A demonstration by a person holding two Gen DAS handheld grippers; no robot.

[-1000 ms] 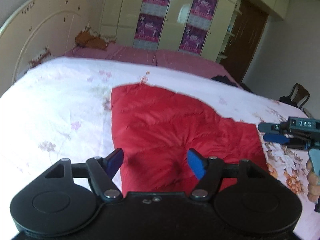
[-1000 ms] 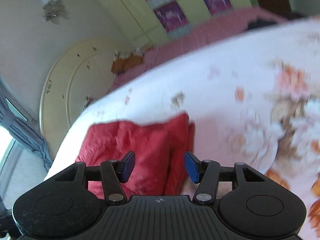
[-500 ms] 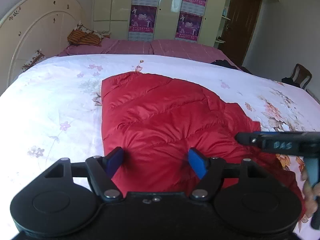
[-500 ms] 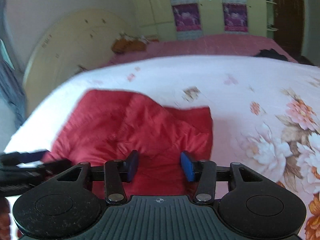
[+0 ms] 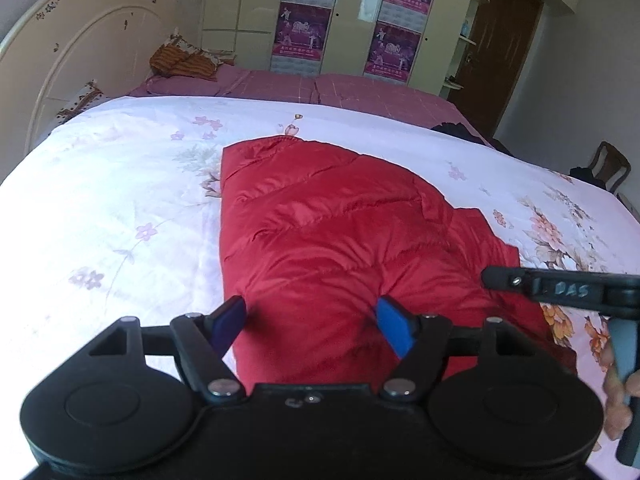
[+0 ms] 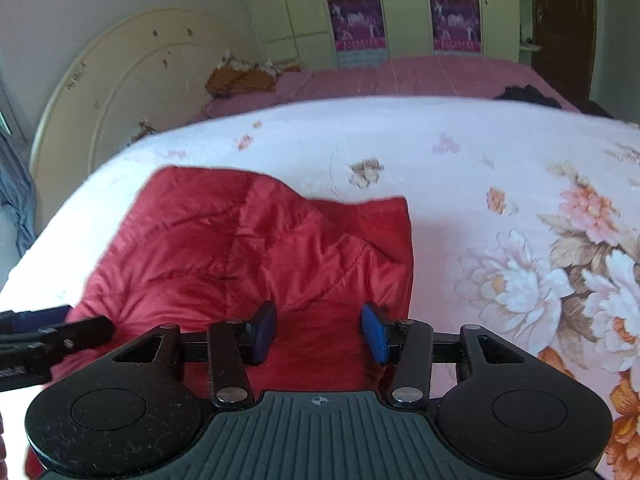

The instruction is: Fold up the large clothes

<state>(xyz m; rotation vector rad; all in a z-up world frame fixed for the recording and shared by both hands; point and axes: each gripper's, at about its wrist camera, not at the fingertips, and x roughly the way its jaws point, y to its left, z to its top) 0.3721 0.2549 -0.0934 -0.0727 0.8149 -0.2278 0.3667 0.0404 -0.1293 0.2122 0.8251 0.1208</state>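
A red quilted down jacket [image 5: 328, 240] lies folded on the white floral bedspread [image 5: 120, 200]; it also shows in the right wrist view [image 6: 248, 248]. My left gripper [image 5: 312, 326] is open, its blue pads on either side of the jacket's near left edge, holding nothing. My right gripper [image 6: 320, 330] is open over the jacket's near right part, empty. The right gripper shows from the side in the left wrist view [image 5: 560, 290]. The left gripper shows at the left edge of the right wrist view [image 6: 48, 336].
A cream headboard [image 5: 80, 60] stands at the left. A pink sheet [image 5: 320, 88] and an orange pillow [image 5: 180, 60] lie behind. Wardrobes with purple posters [image 5: 304, 32], a brown door [image 5: 504, 52] and a wooden chair [image 5: 608, 168] stand beyond the bed.
Both grippers have come down closer to the jacket's near edge. The right gripper swung from the bed's right side to above the jacket. Both stayed open.
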